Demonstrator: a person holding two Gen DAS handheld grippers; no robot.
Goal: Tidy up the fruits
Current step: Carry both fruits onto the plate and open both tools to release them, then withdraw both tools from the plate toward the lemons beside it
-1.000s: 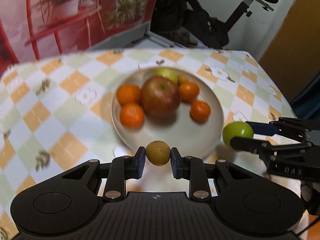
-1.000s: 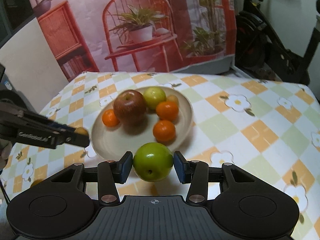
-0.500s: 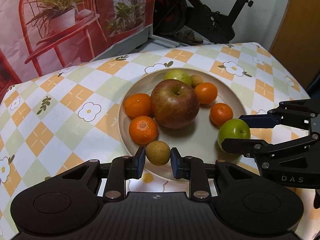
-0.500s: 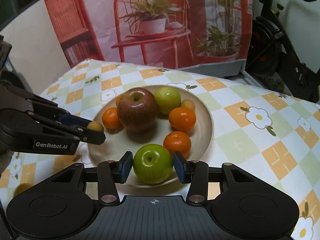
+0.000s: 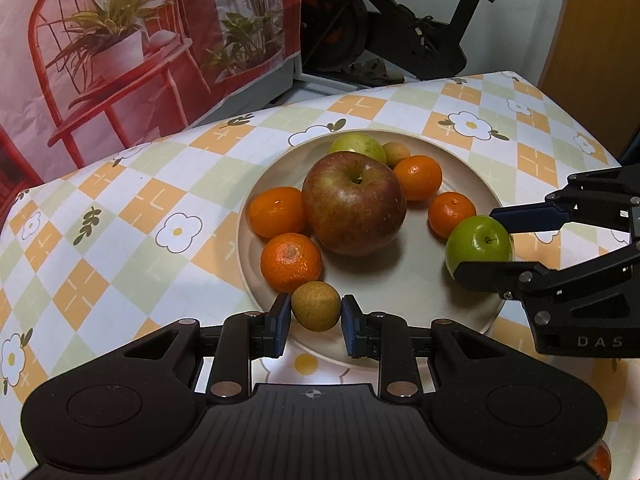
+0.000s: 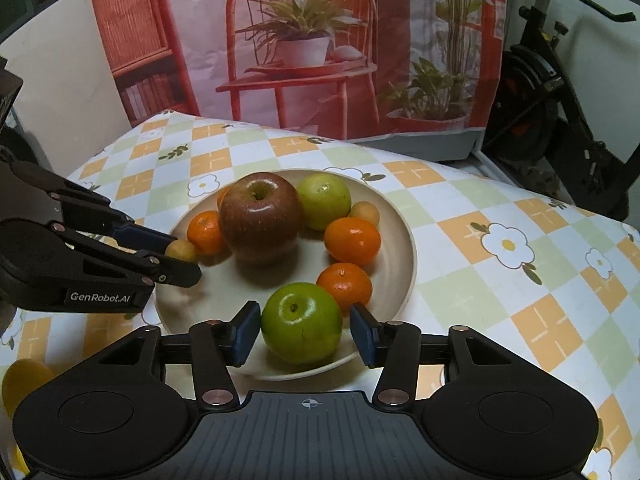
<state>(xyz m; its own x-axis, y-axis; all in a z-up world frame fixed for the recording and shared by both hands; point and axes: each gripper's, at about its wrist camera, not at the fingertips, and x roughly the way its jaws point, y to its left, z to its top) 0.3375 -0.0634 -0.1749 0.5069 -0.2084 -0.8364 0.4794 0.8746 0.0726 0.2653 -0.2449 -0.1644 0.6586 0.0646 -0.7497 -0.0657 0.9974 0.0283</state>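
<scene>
Fruit fills a beige plate on the checked surface: a big red apple in the middle, mandarins around it. Left gripper pinches a small brown fruit at the plate's near rim. Right gripper has just been opening; its fingers flank the green apple (resting on the plate, it seems) with gaps either side.
</scene>
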